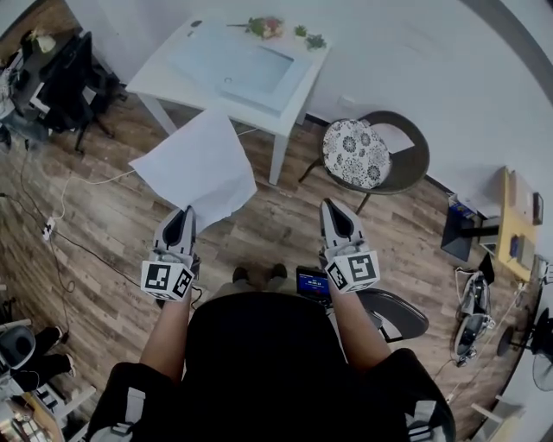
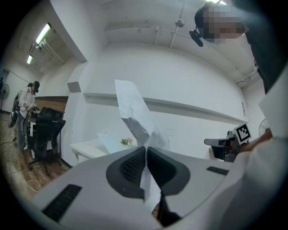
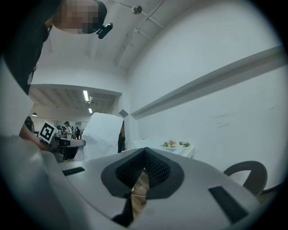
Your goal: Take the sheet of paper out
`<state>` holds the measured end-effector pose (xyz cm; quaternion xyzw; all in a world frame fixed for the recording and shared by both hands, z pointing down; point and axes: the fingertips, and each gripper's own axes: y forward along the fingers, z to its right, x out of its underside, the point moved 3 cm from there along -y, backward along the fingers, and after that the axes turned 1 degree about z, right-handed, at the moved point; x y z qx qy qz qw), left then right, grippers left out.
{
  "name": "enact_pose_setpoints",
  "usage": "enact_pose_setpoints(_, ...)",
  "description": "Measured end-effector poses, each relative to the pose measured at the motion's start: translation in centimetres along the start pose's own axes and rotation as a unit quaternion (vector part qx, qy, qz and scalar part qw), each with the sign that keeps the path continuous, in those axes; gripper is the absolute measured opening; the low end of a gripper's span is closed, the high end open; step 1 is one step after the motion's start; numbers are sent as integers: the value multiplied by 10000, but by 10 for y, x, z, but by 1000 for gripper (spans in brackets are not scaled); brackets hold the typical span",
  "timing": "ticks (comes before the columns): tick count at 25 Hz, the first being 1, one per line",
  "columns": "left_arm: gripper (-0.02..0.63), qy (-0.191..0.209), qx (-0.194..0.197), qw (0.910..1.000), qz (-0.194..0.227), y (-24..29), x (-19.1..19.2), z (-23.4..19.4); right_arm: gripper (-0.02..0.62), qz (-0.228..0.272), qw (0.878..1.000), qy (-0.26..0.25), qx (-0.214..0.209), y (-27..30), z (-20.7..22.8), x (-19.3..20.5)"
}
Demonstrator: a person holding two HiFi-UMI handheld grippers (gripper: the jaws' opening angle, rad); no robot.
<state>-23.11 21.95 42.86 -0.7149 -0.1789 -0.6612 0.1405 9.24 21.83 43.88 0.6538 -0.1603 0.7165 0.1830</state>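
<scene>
— As seen from above, where to find the sheet of paper [image 1: 200, 164]?

— Pinched at one edge in the left hand-held gripper [image 1: 184, 214], jaws tight on it. Standing up from the grip, creased, in the air over the wooden floor [image 1: 104, 259], just in front of the white counter [image 1: 164, 78].

— And the right hand-held gripper [image 1: 333, 209]?

— Closed on nothing, level, well apart from the left.

— On the counter?

— Pale bluish panel [image 1: 246, 69] lying flat; small flowers [image 1: 266, 27] at the far edge, against the white wall [image 1: 415, 52].

— Elsewhere?

— Round chair [image 1: 406, 164] with a patterned cushion [image 1: 356, 153] right of the counter; black office chair [image 1: 65, 78] far left; cable [image 1: 60, 216] across the floor.
</scene>
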Motion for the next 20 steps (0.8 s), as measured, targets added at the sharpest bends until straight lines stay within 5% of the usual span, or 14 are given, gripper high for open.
enact_pose_setpoints(20,15,-98,-2,9999,-64,-4,3,21,9,-42,10000,22,59,-24,14,7)
